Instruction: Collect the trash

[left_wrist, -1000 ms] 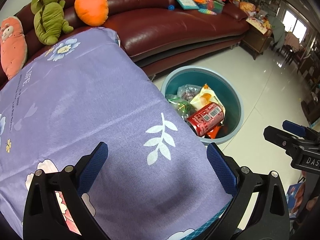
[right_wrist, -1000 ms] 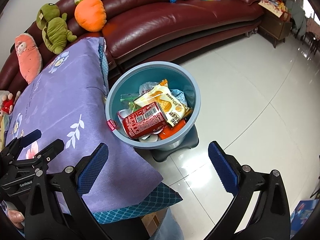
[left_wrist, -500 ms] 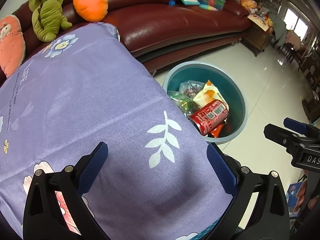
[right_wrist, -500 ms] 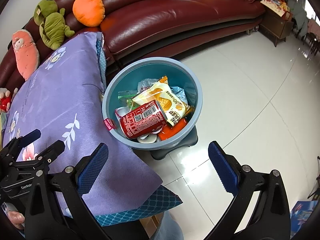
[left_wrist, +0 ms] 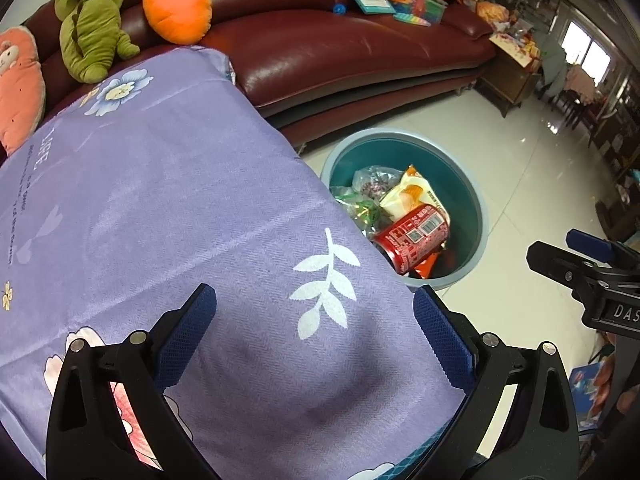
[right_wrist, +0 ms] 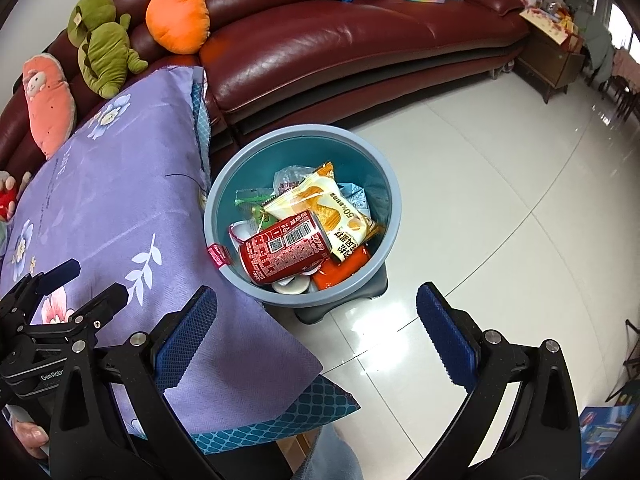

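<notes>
Right wrist view puts the blue bin (right_wrist: 303, 216) at centre frame, on the pale tiled floor (right_wrist: 480, 200) just beside the table draped in a purple floral cloth (right_wrist: 100, 200). Inside lie a red can (right_wrist: 286, 252) on its side, a yellow snack bag (right_wrist: 332, 212) above it, and crumpled green and clear wrappers toward the bin's upper left. The right gripper (right_wrist: 316, 328) is spread wide along the bottom of the frame and holds nothing. At lower left, over the cloth, the left gripper (right_wrist: 64, 292) shows from the side.

In the left wrist view the left gripper (left_wrist: 314, 328) is likewise spread and empty, low in the frame above the purple floral cloth (left_wrist: 160, 200) — no trash is visible on the stretch of cloth in view. The blue bin (left_wrist: 472, 200) sits right of centre, half hidden by the table edge.

Collection looks close to finished, judging by the full bin. The risks from here: a gripper catching the overhanging cloth and dragging it, or the red can (left_wrist: 414, 240) — lying high on the pile — rolling out if the bin is knocked.
</notes>
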### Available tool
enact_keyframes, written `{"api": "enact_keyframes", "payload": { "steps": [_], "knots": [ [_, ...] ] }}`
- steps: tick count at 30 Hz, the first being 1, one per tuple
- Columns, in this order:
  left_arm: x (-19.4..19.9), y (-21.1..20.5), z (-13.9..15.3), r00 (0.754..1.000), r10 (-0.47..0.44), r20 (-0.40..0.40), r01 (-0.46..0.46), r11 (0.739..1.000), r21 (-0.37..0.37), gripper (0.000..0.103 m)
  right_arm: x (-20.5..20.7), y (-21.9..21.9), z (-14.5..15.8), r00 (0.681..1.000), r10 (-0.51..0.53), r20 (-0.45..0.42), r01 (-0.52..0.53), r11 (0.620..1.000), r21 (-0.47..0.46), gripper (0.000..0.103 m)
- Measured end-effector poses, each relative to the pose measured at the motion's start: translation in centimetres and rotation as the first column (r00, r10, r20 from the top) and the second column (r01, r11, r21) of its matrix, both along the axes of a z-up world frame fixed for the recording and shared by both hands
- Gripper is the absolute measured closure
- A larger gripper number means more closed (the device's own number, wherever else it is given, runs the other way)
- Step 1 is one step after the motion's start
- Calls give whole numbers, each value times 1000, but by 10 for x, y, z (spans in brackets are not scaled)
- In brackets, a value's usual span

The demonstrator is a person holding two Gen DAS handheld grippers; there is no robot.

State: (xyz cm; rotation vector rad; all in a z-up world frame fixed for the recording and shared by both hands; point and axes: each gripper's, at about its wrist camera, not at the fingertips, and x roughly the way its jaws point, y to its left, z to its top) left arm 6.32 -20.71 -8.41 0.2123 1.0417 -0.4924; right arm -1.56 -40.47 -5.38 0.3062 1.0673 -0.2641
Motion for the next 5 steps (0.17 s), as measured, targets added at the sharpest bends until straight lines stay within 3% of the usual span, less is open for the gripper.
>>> {"api": "enact_keyframes", "payload": {
  "steps": [5],
  "knots": [
    [-2,3,2,1000,0,-12,0,1000,-20,4,-3,3,6,1000,7,2,-7,1000,-17,7]
  ]
}}
